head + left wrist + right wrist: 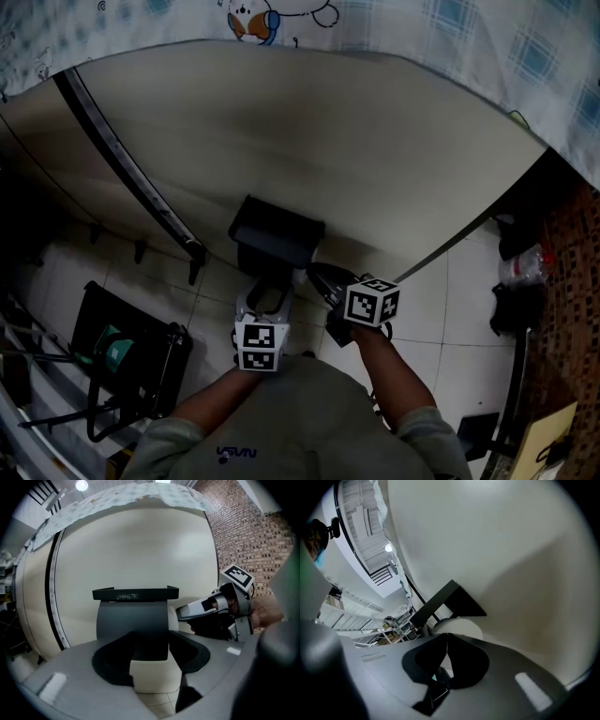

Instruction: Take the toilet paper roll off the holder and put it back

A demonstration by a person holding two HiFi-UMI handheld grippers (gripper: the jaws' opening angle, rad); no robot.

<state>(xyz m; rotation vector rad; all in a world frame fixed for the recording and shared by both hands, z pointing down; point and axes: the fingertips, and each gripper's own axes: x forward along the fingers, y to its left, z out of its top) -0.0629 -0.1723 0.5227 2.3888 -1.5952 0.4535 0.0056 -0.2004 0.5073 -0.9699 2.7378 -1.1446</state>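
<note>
I see a black holder (pixel 133 616) and a white toilet paper roll (pixel 460 628) against a cream wall (pixel 140 541). My marker cube (pixel 372 303) shows black-and-white squares.

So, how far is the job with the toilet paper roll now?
Nothing looks done yet: the toilet paper roll sits in the wall holder, under its dark cover. In hand: the right claw, jaws together, is at the roll's end; the left claw is open in front of the holder. Left, it seems: taking the roll off and putting it back, unless that already happened.
</note>
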